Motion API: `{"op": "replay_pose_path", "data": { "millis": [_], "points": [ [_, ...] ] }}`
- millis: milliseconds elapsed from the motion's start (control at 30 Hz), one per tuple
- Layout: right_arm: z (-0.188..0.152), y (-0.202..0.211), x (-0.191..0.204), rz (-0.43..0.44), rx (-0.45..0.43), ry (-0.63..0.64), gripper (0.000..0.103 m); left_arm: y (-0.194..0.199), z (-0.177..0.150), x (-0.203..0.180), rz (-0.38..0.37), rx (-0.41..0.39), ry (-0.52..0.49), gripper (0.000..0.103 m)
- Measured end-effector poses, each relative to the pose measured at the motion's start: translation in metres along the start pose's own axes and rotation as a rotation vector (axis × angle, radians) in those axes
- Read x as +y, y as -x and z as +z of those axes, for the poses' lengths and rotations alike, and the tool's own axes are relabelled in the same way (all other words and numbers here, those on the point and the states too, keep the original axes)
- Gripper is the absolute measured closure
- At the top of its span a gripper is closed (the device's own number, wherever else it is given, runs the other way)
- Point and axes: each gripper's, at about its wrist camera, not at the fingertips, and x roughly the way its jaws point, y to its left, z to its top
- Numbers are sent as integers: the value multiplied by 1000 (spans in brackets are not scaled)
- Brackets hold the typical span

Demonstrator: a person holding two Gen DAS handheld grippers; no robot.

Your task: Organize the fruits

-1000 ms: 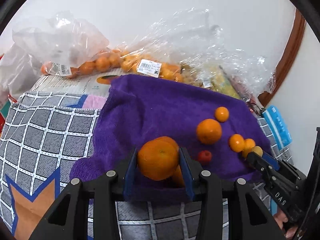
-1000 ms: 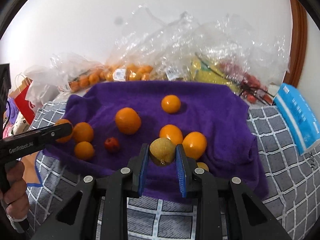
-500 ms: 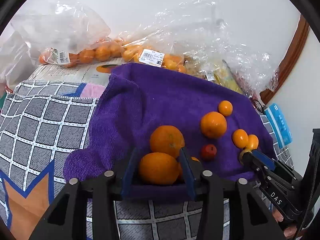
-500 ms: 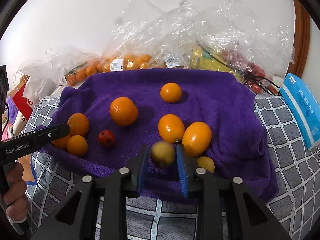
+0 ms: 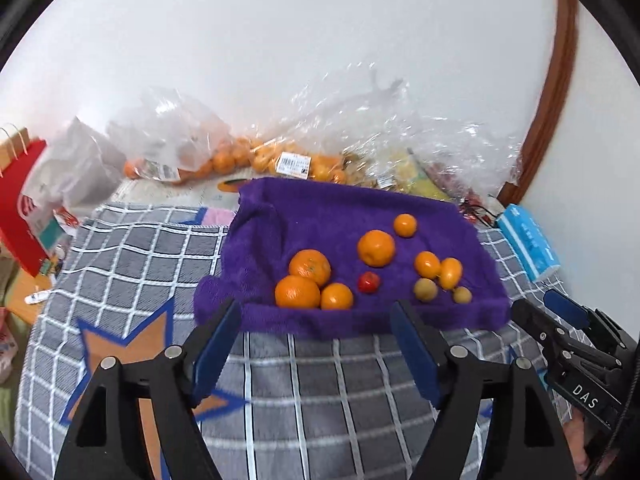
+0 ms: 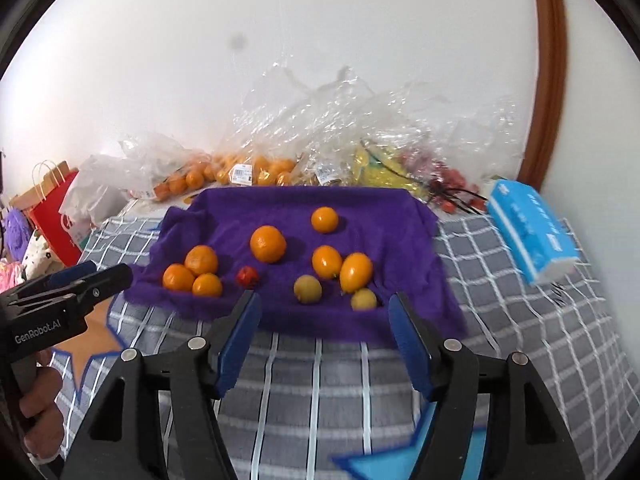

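Ten fruits sit on the purple towel [image 6: 372, 216]: seven oranges [image 6: 268, 243], two yellow-green fruits [image 6: 307, 289], one red fruit [image 6: 246, 277]. Left gripper [image 5: 316, 344] and right gripper [image 6: 324, 330] both gape, holding nothing.

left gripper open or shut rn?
Open. In the left wrist view the left gripper has its blue pads spread wide with nothing between them; the oranges sit on the purple towel.

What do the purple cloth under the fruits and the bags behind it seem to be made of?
The purple cloth looks like soft terry or plush fabric: its surface is matte and fuzzy, and it lies in thick folds at the edges. The bags look like thin clear plastic film: they are transparent, crinkled and shiny, with bright glints, and oranges show through them.
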Motion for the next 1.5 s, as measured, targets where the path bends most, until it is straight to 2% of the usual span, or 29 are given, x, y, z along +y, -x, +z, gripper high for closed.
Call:
{"op": "replay_pose_path", "data": {
  "millis": [133,167,233,300,433,667,1500],
  "points": [
    [-16,33,-3,-17,-15,-31,36,31,-13,-15,-13,-25,-39,26],
    [-20,40,-4,-20,-19,-39,34,41,-17,-19,-12,-41,-48,24],
    [-28,57,-5,-29,-39,-52,18,54,-25,-24,-14,-54,-59,21],
    [-34,69,-4,-33,-53,-56,12,64,-30,-28,-16,-55,-59,18],
    [-43,87,-2,-48,-63,-50,9,83,-39,-31,-20,-79,-52,13],
    [-48,104,-2,-40,-84,-61,9,102,-44,-36,-21,-103,-61,11],
    [-50,120,1,-43,-104,-61,8,111,-47,-37,10,-114,-71,11]
  ]
}}
